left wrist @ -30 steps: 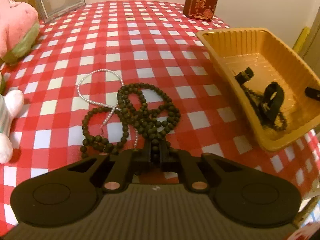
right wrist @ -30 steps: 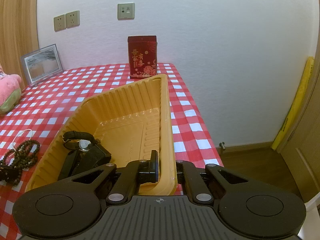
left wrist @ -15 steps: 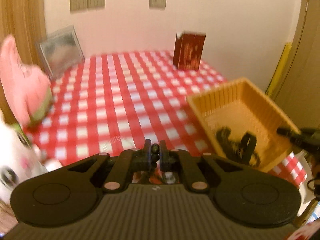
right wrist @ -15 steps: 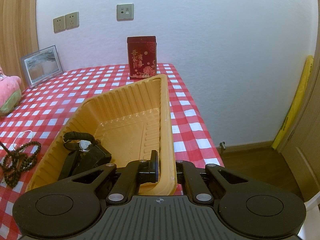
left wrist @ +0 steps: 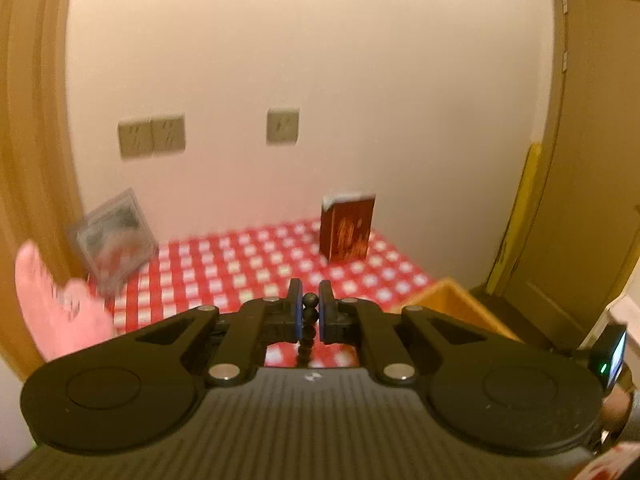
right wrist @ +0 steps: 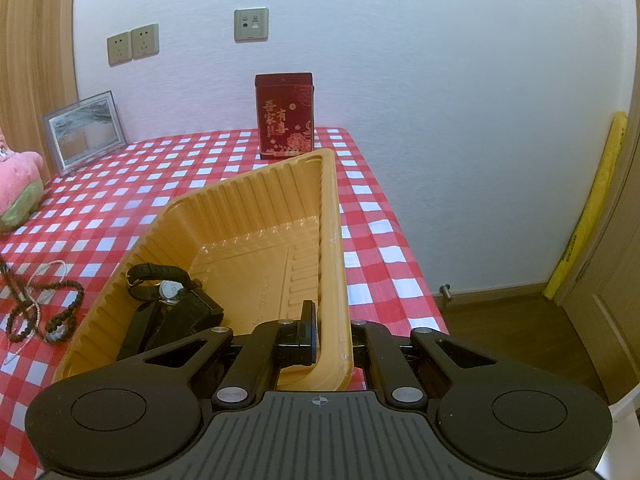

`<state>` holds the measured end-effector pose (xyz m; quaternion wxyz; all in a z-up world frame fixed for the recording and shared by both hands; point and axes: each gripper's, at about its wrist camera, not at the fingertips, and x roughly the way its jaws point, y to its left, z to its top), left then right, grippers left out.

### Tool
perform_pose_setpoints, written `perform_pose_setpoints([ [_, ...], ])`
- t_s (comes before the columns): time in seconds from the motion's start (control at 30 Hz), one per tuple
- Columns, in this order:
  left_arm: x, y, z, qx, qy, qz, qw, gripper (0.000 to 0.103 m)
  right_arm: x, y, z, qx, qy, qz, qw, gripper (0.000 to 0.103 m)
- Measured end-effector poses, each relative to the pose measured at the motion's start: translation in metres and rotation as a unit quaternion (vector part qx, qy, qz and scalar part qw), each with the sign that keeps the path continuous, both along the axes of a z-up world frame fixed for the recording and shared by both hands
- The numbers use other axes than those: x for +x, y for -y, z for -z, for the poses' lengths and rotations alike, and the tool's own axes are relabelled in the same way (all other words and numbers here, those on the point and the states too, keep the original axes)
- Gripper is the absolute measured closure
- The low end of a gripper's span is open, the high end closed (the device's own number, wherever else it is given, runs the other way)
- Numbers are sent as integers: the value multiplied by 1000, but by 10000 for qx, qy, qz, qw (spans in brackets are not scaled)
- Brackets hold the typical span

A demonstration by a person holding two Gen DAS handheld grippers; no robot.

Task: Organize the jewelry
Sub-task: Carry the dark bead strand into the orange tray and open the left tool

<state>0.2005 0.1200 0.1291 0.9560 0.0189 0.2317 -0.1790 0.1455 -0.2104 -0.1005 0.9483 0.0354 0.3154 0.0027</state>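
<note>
My left gripper (left wrist: pixel 309 312) is shut on a strand of the dark bead necklace (left wrist: pixel 309 312) and holds it high above the table; the beads hang down out of sight. In the right wrist view the rest of the dark bead necklace (right wrist: pixel 60 308) trails up off the cloth, tangled with a thin pearl strand (right wrist: pixel 48 272). My right gripper (right wrist: pixel 332 336) is shut on the near right wall of the orange tray (right wrist: pixel 256 216). A black-strap watch (right wrist: pixel 164 284) and other dark items lie in the tray's near left corner.
A red tin box (right wrist: pixel 285 114) stands at the back of the red checked table (right wrist: pixel 200 164). A picture frame (right wrist: pixel 82 130) leans at the back left, with a pink plush toy (right wrist: pixel 18 188) at the left edge. The table's right edge drops to the floor.
My left gripper has risen and tilted up with the dark beads pinched in it, lifting the necklace off the cloth. My right gripper and the tray have not moved.
</note>
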Motion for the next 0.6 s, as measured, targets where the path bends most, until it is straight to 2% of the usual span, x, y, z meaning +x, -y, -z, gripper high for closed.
perform_pose_setpoints([
  [0.1, 7, 4, -24, -76, 201, 165, 9996, 97, 0, 0, 0, -2, 0, -2, 10000, 98],
  [0.27, 15, 17, -60, 28, 640, 438, 9970, 97, -1, 0, 0, -6, 0, -1, 10000, 98],
  [0.6, 29, 59, -101, -23, 1149, 1108, 9872, 97, -1, -1, -2, -8, 11, 4, 10000, 98],
])
